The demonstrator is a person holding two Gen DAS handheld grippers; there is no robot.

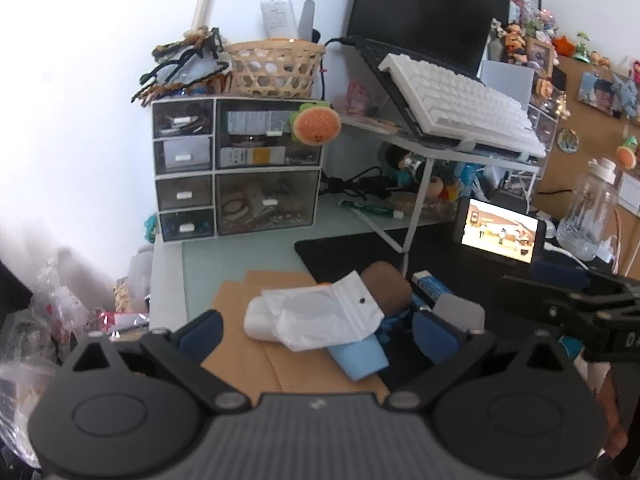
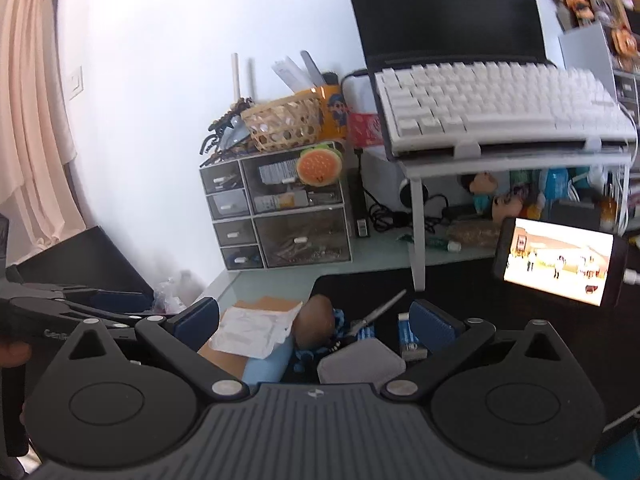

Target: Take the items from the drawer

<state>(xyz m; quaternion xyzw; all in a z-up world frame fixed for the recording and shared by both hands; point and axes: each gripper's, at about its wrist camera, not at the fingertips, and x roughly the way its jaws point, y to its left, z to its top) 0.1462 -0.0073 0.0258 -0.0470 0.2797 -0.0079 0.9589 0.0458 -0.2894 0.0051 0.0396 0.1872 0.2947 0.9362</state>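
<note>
Both grippers stood wide apart with nothing between their pads: the left gripper [image 1: 316, 330] and the right gripper [image 2: 314, 320] hung over a heap of items near the front of the surface [image 1: 240, 252]. A white zip pouch [image 1: 336, 312] lay on a brown pad [image 1: 390, 286] and a light blue piece [image 1: 360, 356]. The closed drawer unit [image 1: 236, 168] sat at the surface's back left corner.

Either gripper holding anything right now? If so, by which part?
Nothing held. The left gripper and right gripper both stand wide open above the pile with the white zip bag; their fingers touch nothing.
</note>
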